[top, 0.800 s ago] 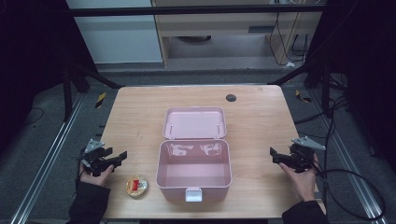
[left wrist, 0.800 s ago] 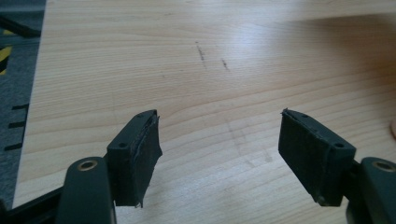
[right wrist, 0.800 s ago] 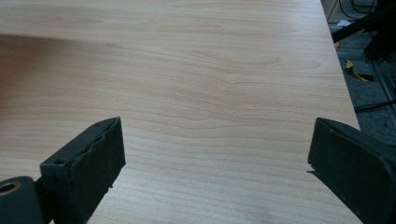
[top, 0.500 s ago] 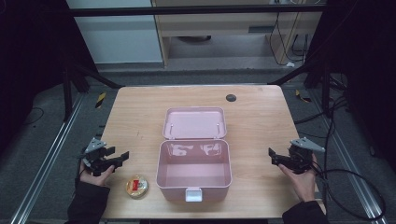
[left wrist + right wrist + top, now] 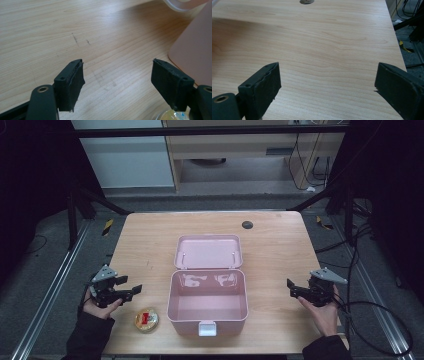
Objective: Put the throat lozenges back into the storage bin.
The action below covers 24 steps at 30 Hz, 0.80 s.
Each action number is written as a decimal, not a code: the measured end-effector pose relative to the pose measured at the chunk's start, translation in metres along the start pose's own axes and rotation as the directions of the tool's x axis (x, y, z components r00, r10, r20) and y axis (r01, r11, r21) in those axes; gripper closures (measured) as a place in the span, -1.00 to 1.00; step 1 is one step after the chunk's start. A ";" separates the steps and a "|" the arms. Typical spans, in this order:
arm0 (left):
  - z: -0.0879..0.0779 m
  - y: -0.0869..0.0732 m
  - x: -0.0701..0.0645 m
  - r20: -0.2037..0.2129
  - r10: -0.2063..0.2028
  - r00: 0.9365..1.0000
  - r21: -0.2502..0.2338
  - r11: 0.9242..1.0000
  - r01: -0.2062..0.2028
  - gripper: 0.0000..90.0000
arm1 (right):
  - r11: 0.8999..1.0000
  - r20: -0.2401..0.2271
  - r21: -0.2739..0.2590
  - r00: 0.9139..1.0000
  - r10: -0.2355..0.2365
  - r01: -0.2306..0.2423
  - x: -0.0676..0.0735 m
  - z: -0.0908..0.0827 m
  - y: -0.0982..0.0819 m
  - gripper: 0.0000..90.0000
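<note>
A: High view first — the pale wooden table (image 5: 150, 240) carries the pink plastic box with its hinged lid thrown open (image 5: 209, 296), standing at the centre, its white latch at the near edge and its tub bare inside. What has changed around it?

B: Very little, and only on the left. Against the two earlier frames, the left gripper (image 5: 131, 291) has crept inward from the table's left edge, its black jaws now pointing at the box's left wall. The box and its lid have not shifted.

A: And the right gripper (image 5: 292, 290)?

B: It sits near the right edge much as before, well apart from the box. Its own view shows both jaws spread wide over bare wood, nothing between them.

A: So the left one is the working hand?

B: I'd judge so. The small round yellow tin with a red label (image 5: 146, 318) lies on the table just left of the box's near corner, close in front of that gripper — and the left gripper view catches its rim at the bottom right, under the right-hand jaw. Those jaws are parted too, holding nothing.

A: Meaning the pick-up hasn't begun.

B: Right — an approach only. The likely step is to drop onto the tin, close, and carry it into the open tub.
</note>
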<state>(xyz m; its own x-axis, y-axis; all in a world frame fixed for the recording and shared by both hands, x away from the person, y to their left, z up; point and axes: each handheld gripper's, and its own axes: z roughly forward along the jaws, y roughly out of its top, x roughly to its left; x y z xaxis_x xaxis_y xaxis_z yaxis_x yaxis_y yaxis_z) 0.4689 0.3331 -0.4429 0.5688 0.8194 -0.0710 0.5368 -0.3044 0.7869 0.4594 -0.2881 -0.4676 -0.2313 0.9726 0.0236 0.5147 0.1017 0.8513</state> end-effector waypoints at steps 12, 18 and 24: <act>-0.011 0.013 0.002 0.151 0.114 0.982 0.096 0.987 -0.130 -0.48 | 1.000 -0.004 0.003 1.000 -0.017 0.017 0.000 0.000 0.000 -0.85; -0.016 0.027 -0.002 0.209 0.193 0.959 0.144 0.964 -0.225 -0.50 | 1.000 -0.003 0.010 1.000 -0.028 0.028 0.001 0.001 0.000 -0.85; -0.024 0.040 -0.004 0.249 0.262 0.932 0.181 0.933 -0.311 -0.52 | 0.999 0.000 0.010 0.999 -0.032 0.032 0.000 0.000 0.000 -0.85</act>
<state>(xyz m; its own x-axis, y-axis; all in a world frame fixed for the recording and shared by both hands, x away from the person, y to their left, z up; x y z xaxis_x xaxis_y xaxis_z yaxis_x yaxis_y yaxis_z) 0.4738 0.3293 -0.3965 0.8263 0.5631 -0.0130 0.4371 -0.6265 0.6453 0.4597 -0.2883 -0.4681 -0.2479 0.9688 -0.0039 0.5155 0.1353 0.8462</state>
